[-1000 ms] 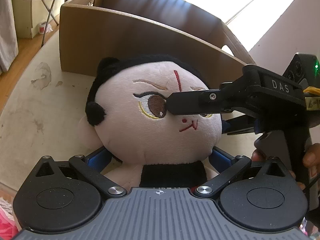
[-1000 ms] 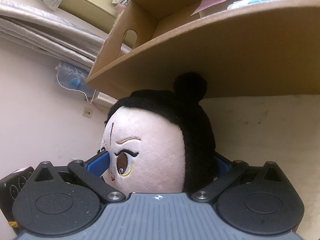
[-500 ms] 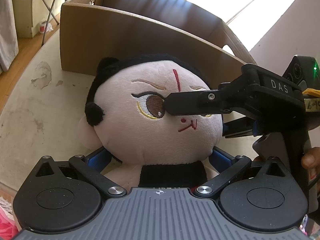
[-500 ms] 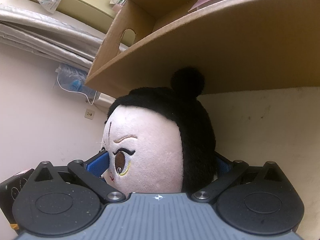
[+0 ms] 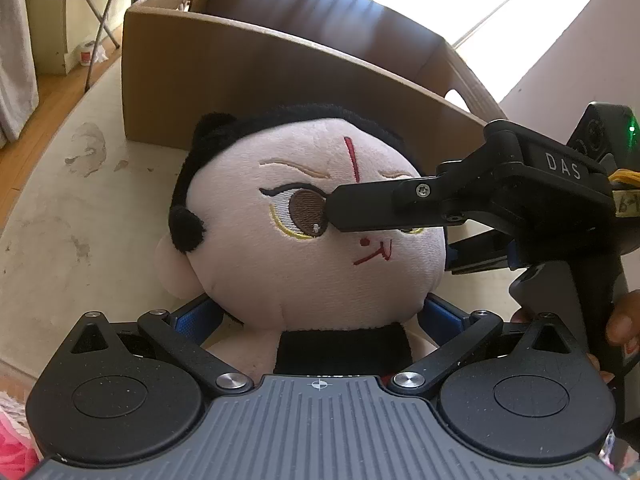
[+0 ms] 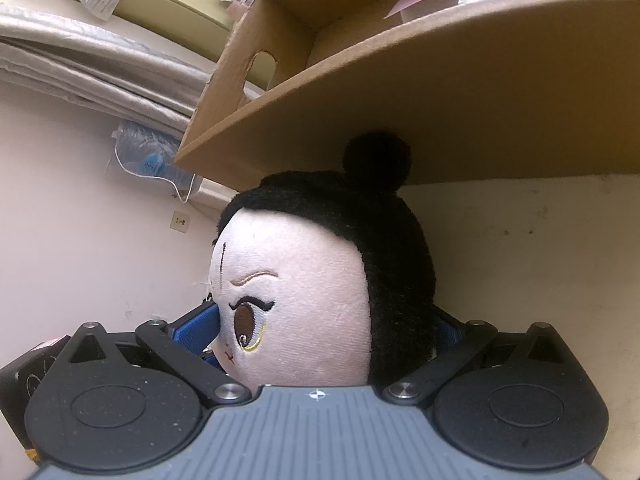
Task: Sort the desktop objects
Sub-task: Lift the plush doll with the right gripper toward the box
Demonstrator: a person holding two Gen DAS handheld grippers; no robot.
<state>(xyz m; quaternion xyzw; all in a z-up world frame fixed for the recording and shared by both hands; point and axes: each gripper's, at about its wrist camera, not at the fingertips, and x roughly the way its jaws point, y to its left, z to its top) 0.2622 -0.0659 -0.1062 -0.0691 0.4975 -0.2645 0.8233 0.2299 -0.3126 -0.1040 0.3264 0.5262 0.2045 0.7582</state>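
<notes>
With both tools clamped on the plush doll, your left tool at its neck and your right tool across its head, it lies on the bench just before the cardboard box, so next lift it over the wall.

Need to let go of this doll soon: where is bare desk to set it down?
Bare desk lies left of the plush doll, up to the cardboard box. On its right, it's crowded: the right hand-held gripper clamps the doll's head close to the box wall.
</notes>
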